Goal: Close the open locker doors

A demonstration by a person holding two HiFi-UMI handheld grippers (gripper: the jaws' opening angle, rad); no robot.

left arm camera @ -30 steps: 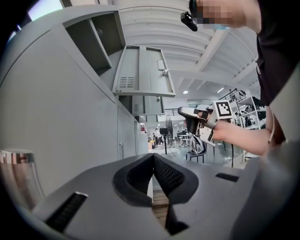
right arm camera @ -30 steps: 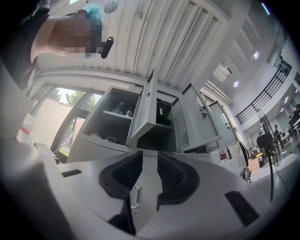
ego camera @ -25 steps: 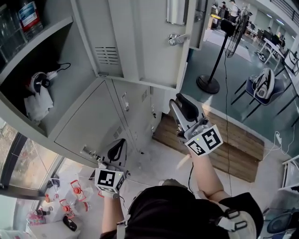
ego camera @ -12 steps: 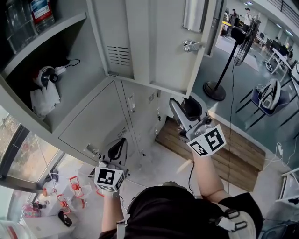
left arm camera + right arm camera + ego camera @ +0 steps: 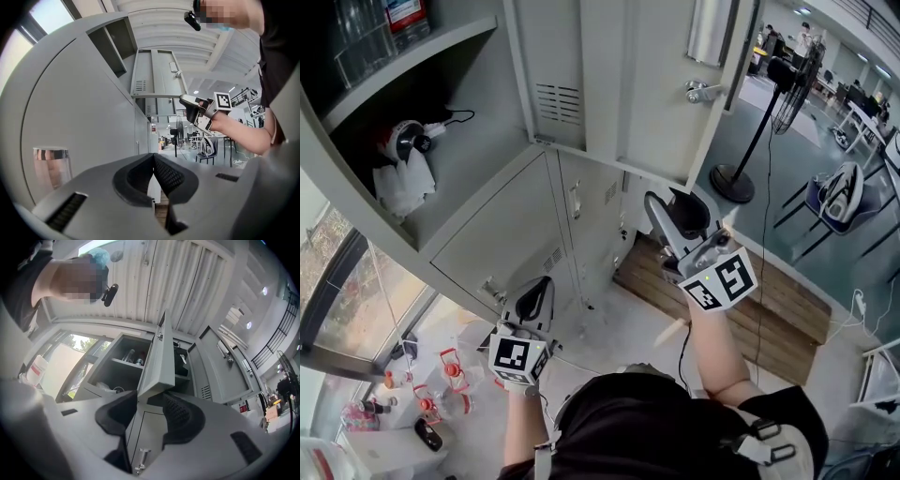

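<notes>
Head view: the open locker door (image 5: pixel 619 84) stands swung out from the upper compartment (image 5: pixel 450 155). The right gripper (image 5: pixel 675 208) is raised just beneath the door's lower edge, and the left gripper (image 5: pixel 536 292) is held low, near the closed lower lockers (image 5: pixel 511 239). Left gripper view: the 2 jaws of the left gripper (image 5: pixel 153 161) are pressed together with nothing between them. Right gripper view: the 2 jaws of the right gripper (image 5: pixel 150 401) are spread and have just been opening; the door's lower corner lines up with the gap, and neither pad presses on it.

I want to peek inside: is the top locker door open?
Open. The locker door stands swung out, and the shelf shows inside.
</notes>
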